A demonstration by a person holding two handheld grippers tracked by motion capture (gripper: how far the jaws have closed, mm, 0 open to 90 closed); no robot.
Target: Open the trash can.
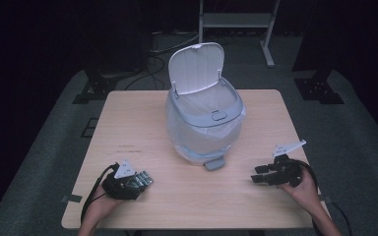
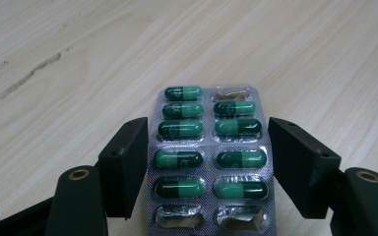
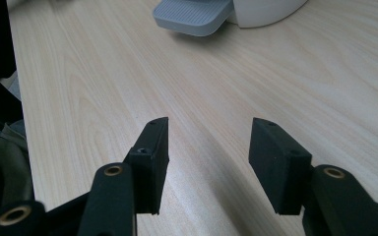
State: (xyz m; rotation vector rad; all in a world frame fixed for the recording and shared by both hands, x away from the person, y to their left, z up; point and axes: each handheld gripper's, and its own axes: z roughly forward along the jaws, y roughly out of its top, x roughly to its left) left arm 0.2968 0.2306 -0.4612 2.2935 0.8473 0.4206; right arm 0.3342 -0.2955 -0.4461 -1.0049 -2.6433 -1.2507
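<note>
Blister pack (image 2: 210, 162) of green capsules lies flat on the light wooden table (image 1: 187, 196), near its front-left part, between the two black jaws of the left gripper (image 1: 139, 179). In the left gripper view the jaws stand on either side of the foil strip, right at its long edges; whether the pads already press on it I cannot tell. Most pockets hold a green capsule; the two pockets nearest the camera and one at the far right corner look crushed and empty. A person's left hand (image 1: 101, 205) holds that gripper from the table's near edge.

Over on the right, the right gripper (image 1: 262, 175) sits in the person's right hand (image 1: 305, 189), its jaws spread apart with nothing between them, just bare wood below, as the right gripper view shows. Its jaws point left toward the grey pedal (image 3: 192, 14) of the bin.

At mid-table stands a pale pedal bin (image 1: 204, 118) lined with a clear bag, its lid (image 1: 197, 66) tipped up and open, well apart from both grippers
</note>
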